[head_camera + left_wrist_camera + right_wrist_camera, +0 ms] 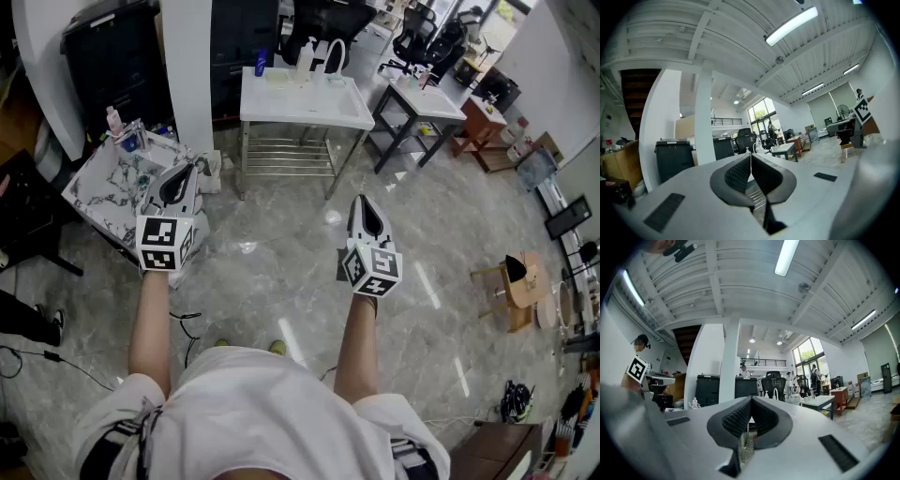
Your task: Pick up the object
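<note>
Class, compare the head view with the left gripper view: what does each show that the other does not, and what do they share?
Only the head view shows the person's white top and the marble-topped table. Only the left gripper view shows the ceiling light strip and, close up, the left gripper with its jaws pressed together and nothing between them. Both show the white column and the right gripper with its marker cube.

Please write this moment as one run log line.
left gripper: shut, empty | right gripper: shut, empty | both above floor, facing white table
</note>
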Demonstrator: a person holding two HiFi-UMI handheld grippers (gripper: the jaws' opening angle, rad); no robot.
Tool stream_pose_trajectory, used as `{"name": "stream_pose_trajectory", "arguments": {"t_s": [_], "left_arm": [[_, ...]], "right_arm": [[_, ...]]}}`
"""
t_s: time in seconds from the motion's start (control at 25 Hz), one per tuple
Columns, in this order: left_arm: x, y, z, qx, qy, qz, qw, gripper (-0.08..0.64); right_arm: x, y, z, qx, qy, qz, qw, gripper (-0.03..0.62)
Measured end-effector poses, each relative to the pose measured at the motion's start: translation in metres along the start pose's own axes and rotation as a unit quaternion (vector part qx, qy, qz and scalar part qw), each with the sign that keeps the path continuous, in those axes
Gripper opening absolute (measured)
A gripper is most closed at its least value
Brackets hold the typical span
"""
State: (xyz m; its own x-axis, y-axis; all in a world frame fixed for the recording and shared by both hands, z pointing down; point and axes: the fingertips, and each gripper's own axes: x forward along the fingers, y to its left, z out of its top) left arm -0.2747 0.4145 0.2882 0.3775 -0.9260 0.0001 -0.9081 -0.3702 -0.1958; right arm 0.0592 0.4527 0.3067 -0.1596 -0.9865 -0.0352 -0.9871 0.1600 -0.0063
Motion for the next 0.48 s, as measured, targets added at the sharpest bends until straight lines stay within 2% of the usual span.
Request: {"name": "stream_pose_trajectory", "arguments": {"t_s": [0.48], "left_arm": [[0.0069,-0.0029,-0.0058,-0.009,0.001,-0.008,0.9999,0.021]], "right_arm": [[0.0047,0.0067,-0.0087,0.021,-0.002,0.0,1.0,0.006]]}}
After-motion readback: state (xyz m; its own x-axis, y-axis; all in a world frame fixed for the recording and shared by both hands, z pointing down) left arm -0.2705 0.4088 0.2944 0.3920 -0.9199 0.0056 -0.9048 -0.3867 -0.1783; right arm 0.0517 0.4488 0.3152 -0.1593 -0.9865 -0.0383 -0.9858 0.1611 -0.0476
